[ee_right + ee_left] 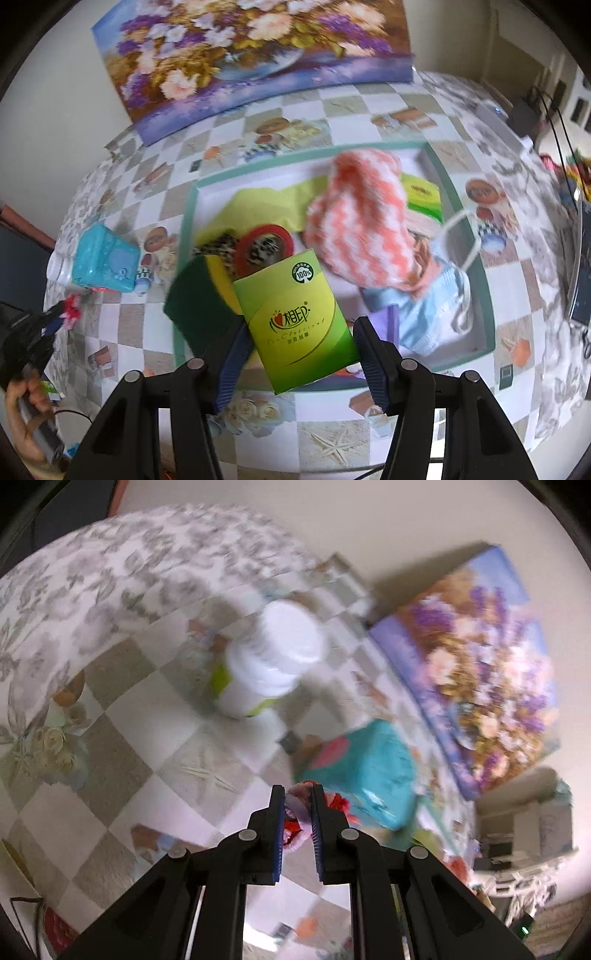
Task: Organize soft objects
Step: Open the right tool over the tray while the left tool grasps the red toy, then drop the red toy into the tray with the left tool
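Left hand-held gripper [298,812]: pressed together, pinching a red fluffy item [295,821], lifted clear of the surface [122,760], presumably for sorting.
Right hand-held gripper [297,354]: pinching a green tissue pack [295,325], held just above the tray [184,236] ahead, likely for placing.
Tray contents: checked cloth [364,221], sponge [199,306], tape roll [264,247], face mask [439,314].

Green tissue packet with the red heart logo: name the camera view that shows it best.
The right wrist view. There the green tissue packet fills the foreground, sharp, between the right gripper fingers above the teal-rimmed tray. The left wrist view does not show it; it shows a white bottle and the painting.
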`<move>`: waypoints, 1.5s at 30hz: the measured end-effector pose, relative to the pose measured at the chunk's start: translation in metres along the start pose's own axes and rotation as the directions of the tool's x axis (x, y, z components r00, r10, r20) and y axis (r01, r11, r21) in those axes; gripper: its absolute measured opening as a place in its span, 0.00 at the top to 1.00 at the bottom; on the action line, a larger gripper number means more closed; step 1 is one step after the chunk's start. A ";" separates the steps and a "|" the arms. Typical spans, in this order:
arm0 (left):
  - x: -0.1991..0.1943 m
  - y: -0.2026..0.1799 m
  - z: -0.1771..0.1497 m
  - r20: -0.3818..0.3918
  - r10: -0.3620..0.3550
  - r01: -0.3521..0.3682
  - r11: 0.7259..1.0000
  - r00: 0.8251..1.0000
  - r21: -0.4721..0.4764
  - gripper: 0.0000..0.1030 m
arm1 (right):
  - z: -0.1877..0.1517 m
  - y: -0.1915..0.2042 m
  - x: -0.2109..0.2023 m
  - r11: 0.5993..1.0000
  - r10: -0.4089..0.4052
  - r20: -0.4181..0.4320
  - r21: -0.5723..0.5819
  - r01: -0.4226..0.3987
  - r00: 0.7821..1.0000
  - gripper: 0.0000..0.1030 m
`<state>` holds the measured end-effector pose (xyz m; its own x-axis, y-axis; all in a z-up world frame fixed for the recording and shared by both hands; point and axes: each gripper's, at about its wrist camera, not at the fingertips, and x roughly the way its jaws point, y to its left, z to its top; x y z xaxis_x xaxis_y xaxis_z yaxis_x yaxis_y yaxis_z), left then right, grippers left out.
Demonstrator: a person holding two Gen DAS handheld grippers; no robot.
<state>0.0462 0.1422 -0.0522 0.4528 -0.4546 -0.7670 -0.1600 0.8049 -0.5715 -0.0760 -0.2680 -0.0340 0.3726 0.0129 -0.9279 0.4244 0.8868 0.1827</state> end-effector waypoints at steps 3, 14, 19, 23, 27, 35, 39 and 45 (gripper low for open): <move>-0.013 -0.037 -0.007 0.007 -0.053 0.052 0.995 0.999 0.081 0.87 | -0.002 -0.007 0.004 1.000 -0.002 -0.017 0.020 0.002 1.000 0.42; 0.049 -0.202 -0.084 -0.239 -0.102 0.193 0.899 0.966 0.394 0.86 | 0.000 -0.021 0.006 0.998 0.005 -0.007 0.068 -0.005 1.000 0.41; 0.089 -0.233 -0.105 -0.292 -0.080 0.203 0.884 0.953 0.422 0.86 | 0.002 -0.030 0.009 0.996 0.003 -0.010 0.085 -0.002 1.000 0.41; 0.112 -0.236 -0.111 -0.319 -0.074 0.210 0.884 0.945 0.418 0.86 | 0.005 -0.037 0.010 0.996 0.008 -0.004 0.094 -0.008 1.000 0.41; 0.114 -0.231 -0.114 -0.328 -0.060 0.205 0.880 0.943 0.428 0.70 | 0.007 -0.041 0.010 0.995 0.015 0.001 0.100 -0.015 1.000 0.38; 0.089 -0.211 -0.099 -0.193 0.066 0.042 0.860 0.979 0.508 0.37 | 0.005 -0.033 0.009 0.998 0.004 0.008 0.066 -0.005 1.000 0.22; 0.076 -0.194 -0.093 -0.072 0.170 -0.104 0.832 0.983 0.545 0.22 | 0.001 -0.027 0.005 0.999 -0.016 0.024 0.047 0.015 1.000 0.12; 0.063 -0.176 -0.091 -0.013 0.215 -0.173 0.820 0.976 0.546 0.07 | -0.010 -0.012 -0.003 0.999 -0.042 0.053 -0.012 0.042 0.998 0.00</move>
<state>0.0226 -0.0626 -0.0262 0.3959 -0.2756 -0.8759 0.2694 0.9468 -0.1761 -0.0906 -0.2739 -0.0366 0.3977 -0.0486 -0.9162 0.4296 0.8923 0.1391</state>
